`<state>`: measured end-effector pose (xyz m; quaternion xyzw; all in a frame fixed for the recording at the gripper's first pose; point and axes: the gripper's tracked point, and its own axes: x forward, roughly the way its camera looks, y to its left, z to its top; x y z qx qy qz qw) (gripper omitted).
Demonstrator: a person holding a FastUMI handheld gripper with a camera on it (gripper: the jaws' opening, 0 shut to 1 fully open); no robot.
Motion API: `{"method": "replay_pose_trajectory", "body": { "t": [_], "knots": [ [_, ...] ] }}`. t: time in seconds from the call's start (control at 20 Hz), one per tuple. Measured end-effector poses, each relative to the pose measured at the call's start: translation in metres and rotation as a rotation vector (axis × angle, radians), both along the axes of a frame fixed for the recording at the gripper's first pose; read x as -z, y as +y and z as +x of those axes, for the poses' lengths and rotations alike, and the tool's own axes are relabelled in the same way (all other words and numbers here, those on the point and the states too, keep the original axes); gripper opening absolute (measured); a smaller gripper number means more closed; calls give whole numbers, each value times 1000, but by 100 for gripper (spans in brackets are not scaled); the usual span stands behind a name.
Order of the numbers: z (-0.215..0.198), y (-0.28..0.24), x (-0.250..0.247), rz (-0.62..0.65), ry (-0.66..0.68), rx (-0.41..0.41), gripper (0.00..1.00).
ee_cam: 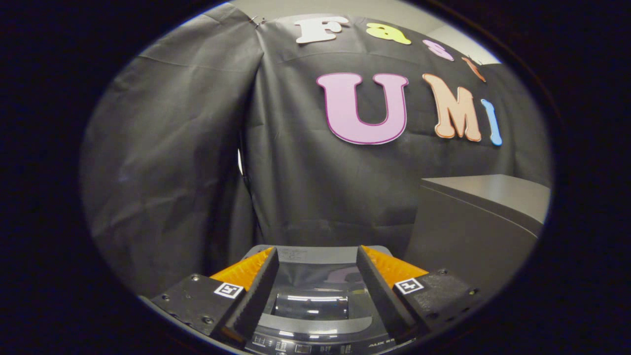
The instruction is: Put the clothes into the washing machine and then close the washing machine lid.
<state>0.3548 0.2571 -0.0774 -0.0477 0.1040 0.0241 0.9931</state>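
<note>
My gripper [317, 256] is open, its two fingers spread wide with nothing between them. Below and between the fingers lies the top of the washing machine [315, 323]. Its grey lid [312, 303] has a dark glossy window and lies flat, shut, with a control panel strip nearest to me. No clothes are in sight.
A tall grey cabinet [473, 222] stands to the right of the machine, higher than its top. The black cloth wall [197, 148] hangs close behind the machine and wraps round to the left.
</note>
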Motion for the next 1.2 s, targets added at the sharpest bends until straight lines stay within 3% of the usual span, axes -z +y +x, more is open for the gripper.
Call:
{"method": "replay_pose_trajectory", "body": {
  "t": [0.2, 1.2],
  "knots": [
    [-25, -17, -8, -35, 11, 80, 96],
    [-157, -21, -60, 61, 25, -66, 96]
  ]
}}
